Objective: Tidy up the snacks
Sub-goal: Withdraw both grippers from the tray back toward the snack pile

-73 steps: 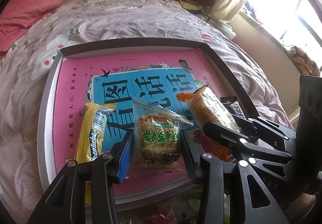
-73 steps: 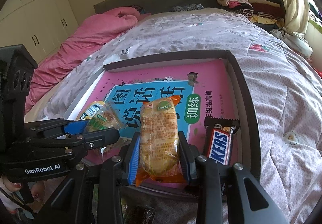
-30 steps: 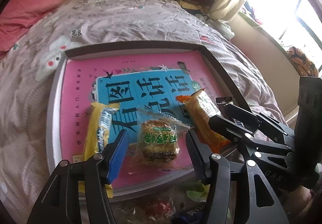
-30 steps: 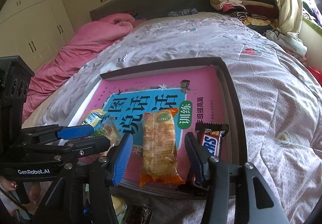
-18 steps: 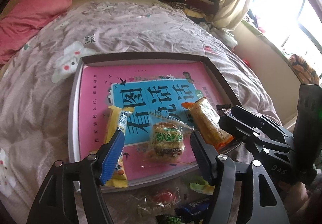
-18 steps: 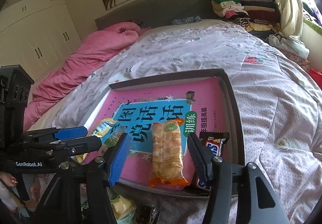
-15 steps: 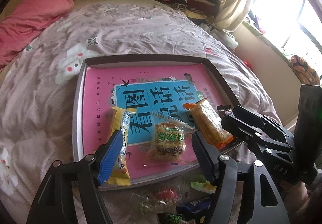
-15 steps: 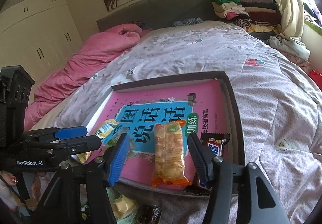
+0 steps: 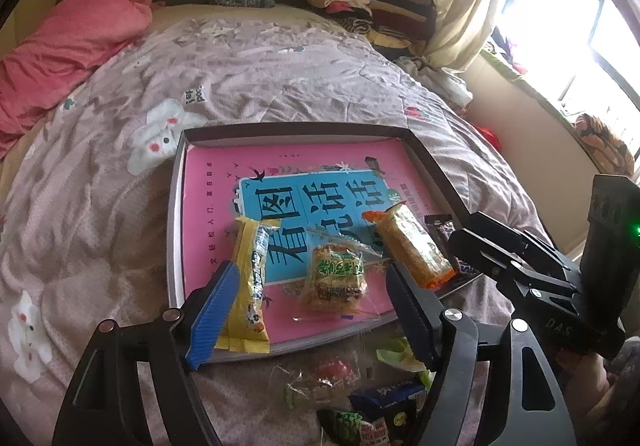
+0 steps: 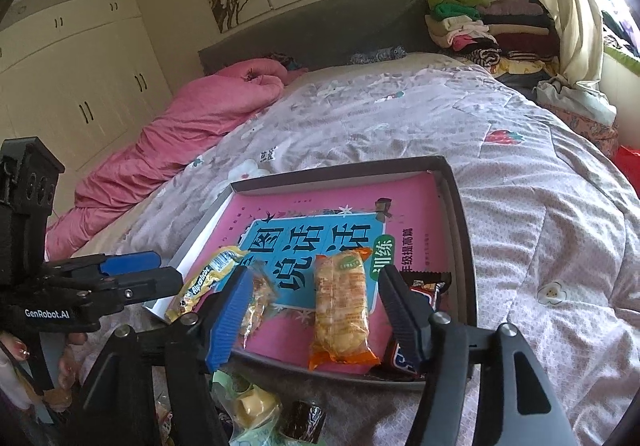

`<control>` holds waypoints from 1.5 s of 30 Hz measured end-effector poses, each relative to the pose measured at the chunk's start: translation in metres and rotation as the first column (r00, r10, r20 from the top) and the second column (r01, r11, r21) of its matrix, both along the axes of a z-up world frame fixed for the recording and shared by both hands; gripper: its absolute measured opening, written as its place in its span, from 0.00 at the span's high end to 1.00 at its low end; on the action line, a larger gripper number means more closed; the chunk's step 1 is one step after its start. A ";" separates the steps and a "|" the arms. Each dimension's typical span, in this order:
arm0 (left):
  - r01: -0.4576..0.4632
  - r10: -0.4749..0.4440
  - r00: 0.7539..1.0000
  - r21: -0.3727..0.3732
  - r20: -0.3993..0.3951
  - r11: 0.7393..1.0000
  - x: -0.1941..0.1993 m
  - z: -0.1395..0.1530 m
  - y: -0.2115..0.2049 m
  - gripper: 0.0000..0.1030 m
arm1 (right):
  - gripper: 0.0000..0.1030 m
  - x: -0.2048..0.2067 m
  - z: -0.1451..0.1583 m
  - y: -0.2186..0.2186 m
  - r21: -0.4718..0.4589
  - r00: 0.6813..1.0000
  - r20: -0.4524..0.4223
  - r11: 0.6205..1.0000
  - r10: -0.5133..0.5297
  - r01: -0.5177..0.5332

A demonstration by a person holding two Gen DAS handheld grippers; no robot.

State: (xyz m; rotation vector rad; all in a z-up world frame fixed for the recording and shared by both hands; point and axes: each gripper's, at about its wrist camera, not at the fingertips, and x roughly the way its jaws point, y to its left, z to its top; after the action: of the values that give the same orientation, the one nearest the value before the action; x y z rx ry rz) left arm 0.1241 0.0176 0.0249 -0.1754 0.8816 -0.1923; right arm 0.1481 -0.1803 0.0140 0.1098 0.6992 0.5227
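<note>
- Left wrist view: left gripper (image 9: 310,310) spread wide, empty, hovering above the near edge of a shallow dark-rimmed tray (image 9: 298,130) on a grey-lilac quilted bedspread (image 9: 248,77).
- Tray floor covered by a pink book with a blue title panel (image 9: 308,205).
- Four snacks in a row on the book: long yellow wrapper (image 9: 250,278), clear packet with a brown cake and green label (image 9: 336,276), orange-ended cracker pack (image 9: 412,244), dark chocolate bar (image 9: 440,228) (mostly hidden).
- Loose wrapped snacks (image 9: 360,402) on the bedspread, just below the tray.
- Right wrist view: right gripper (image 10: 312,318) likewise spread, holding nothing, framing the cracker pack (image 10: 340,310) from above.
- Pink duvet (image 10: 192,125) bunched well behind the tray.
</note>
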 end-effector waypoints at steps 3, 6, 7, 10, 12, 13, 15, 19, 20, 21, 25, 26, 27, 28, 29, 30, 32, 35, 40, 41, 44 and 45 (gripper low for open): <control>0.003 -0.003 1.000 0.002 0.004 1.000 -0.004 0.002 0.000 0.25 | 0.37 -0.004 0.002 -0.003 0.007 1.000 0.005 1.000 -0.003 0.003; 0.005 -0.005 1.000 0.005 0.006 1.000 -0.008 0.004 0.000 0.25 | 0.37 -0.007 0.005 -0.006 0.015 1.000 0.012 1.000 -0.001 0.001; 0.006 -0.006 1.000 0.007 0.007 1.000 -0.009 0.005 0.000 0.25 | 0.36 -0.008 0.006 -0.006 0.016 1.000 0.014 1.000 -0.001 0.000; 0.009 -0.009 1.000 0.008 0.007 1.000 -0.013 0.006 0.000 0.25 | 0.36 -0.012 0.008 -0.007 0.016 1.000 0.019 1.000 0.001 -0.001; 0.011 -0.011 1.000 0.010 0.008 1.000 -0.016 0.006 0.000 0.25 | 0.36 -0.013 0.008 -0.007 0.016 1.000 0.019 1.000 0.001 -0.001; 0.013 -0.013 1.000 0.011 0.008 1.000 -0.017 0.006 0.000 0.25 | 0.36 -0.014 0.009 -0.008 0.016 1.000 0.019 1.000 0.000 0.000; 0.016 -0.016 1.000 0.015 0.008 1.000 -0.019 0.007 0.000 0.25 | 0.36 -0.017 0.009 -0.009 0.015 1.000 0.018 1.000 -0.003 0.002; 0.025 -0.025 1.000 0.013 0.014 1.000 -0.026 0.010 -0.001 0.25 | 0.36 -0.024 0.009 -0.013 0.016 1.000 0.015 1.000 -0.014 0.013; 0.027 -0.028 0.999 0.014 0.016 1.000 -0.027 0.011 -0.002 0.25 | 0.36 -0.026 0.010 -0.014 0.017 1.000 0.016 1.000 -0.016 0.016; 0.030 -0.030 0.999 0.015 0.020 0.999 -0.029 0.012 -0.002 0.25 | 0.36 -0.027 0.010 -0.016 0.016 1.000 0.015 1.000 -0.018 0.018; 0.034 -0.035 0.999 0.018 0.028 0.999 -0.035 0.015 -0.002 0.25 | 0.36 -0.032 0.010 -0.019 0.018 0.999 0.012 0.999 -0.030 0.030; 0.035 -0.035 0.999 0.020 0.028 0.999 -0.035 0.015 -0.002 0.25 | 0.36 -0.033 0.011 -0.019 0.019 0.999 0.012 0.999 -0.033 0.033; 0.035 -0.035 0.999 0.022 0.029 0.999 -0.037 0.016 -0.002 0.25 | 0.36 -0.034 0.011 -0.020 0.019 0.999 0.011 0.999 -0.035 0.034; 0.034 -0.035 0.999 0.023 0.029 0.999 -0.039 0.016 -0.002 0.25 | 0.36 -0.035 0.010 -0.020 0.017 0.999 0.009 0.999 -0.036 0.036; 0.035 -0.036 0.999 0.022 0.029 0.999 -0.040 0.017 -0.001 0.25 | 0.36 -0.036 0.010 -0.020 0.016 0.999 0.008 0.999 -0.038 0.038; 0.036 -0.036 0.999 0.021 0.030 0.999 -0.041 0.017 -0.001 0.25 | 0.36 -0.037 0.010 -0.020 0.015 0.999 0.006 0.999 -0.040 0.040; 0.043 -0.044 0.999 0.024 0.029 0.999 -0.042 0.016 -0.001 0.25 | 0.36 -0.038 0.009 -0.021 0.014 0.999 0.003 0.999 -0.043 0.043; 0.048 -0.048 0.998 0.034 0.027 0.998 -0.047 0.015 0.000 0.25 | 0.35 -0.040 0.008 -0.022 0.010 0.999 -0.002 0.999 -0.045 0.045; 0.045 -0.045 0.999 0.038 0.016 0.998 -0.054 0.012 0.003 0.25 | 0.35 -0.044 0.007 -0.023 0.004 0.999 -0.008 0.999 -0.045 0.045; 0.045 -0.046 0.999 0.040 0.017 0.998 -0.056 0.011 0.004 0.25 | 0.35 -0.045 0.007 -0.023 0.003 0.999 -0.008 0.999 -0.047 0.047; 0.045 -0.046 0.999 0.045 0.012 0.998 -0.056 0.011 0.005 0.25 | 0.35 -0.047 0.007 -0.023 0.002 0.999 -0.011 0.999 -0.049 0.049; 0.046 -0.046 0.999 0.045 0.011 0.998 -0.057 0.011 0.005 0.25 | 0.35 -0.048 0.007 -0.023 0.002 0.999 -0.011 0.999 -0.048 0.048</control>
State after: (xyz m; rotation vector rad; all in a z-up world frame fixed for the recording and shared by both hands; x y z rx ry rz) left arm 0.0666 0.0227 0.0355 -0.1122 0.8773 -0.2159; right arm 0.1000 -0.2037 0.0210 0.1313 0.7054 0.4767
